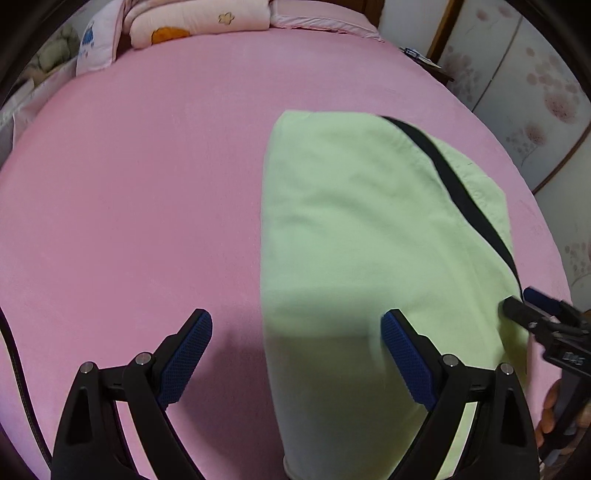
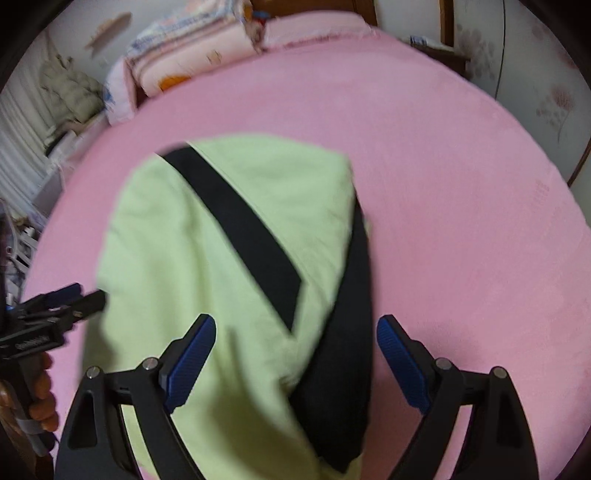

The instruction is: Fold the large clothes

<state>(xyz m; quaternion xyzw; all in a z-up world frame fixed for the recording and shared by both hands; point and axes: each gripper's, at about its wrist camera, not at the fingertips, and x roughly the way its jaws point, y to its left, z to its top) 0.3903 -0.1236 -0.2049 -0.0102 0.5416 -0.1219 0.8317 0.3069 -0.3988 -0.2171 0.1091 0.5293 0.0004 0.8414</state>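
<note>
A light green garment [image 1: 354, 236] with black stripes [image 1: 448, 181] lies folded on the pink bed sheet [image 1: 147, 184]. My left gripper [image 1: 295, 354] is open above the garment's near left edge, holding nothing. My right gripper [image 2: 295, 362] is open above the garment's [image 2: 192, 251] near right part, over its black bands [image 2: 243, 229], and is empty. Each gripper shows in the other's view: the right one [image 1: 528, 310] at the garment's right edge, the left one [image 2: 74, 299] at its left edge.
Folded pink quilts and pillows [image 1: 192, 22] lie at the head of the bed. A bedside table [image 1: 424, 59] stands at the far right beside a floral-panelled wall [image 1: 535, 92]. Clutter and a radiator [image 2: 22, 140] are at the left.
</note>
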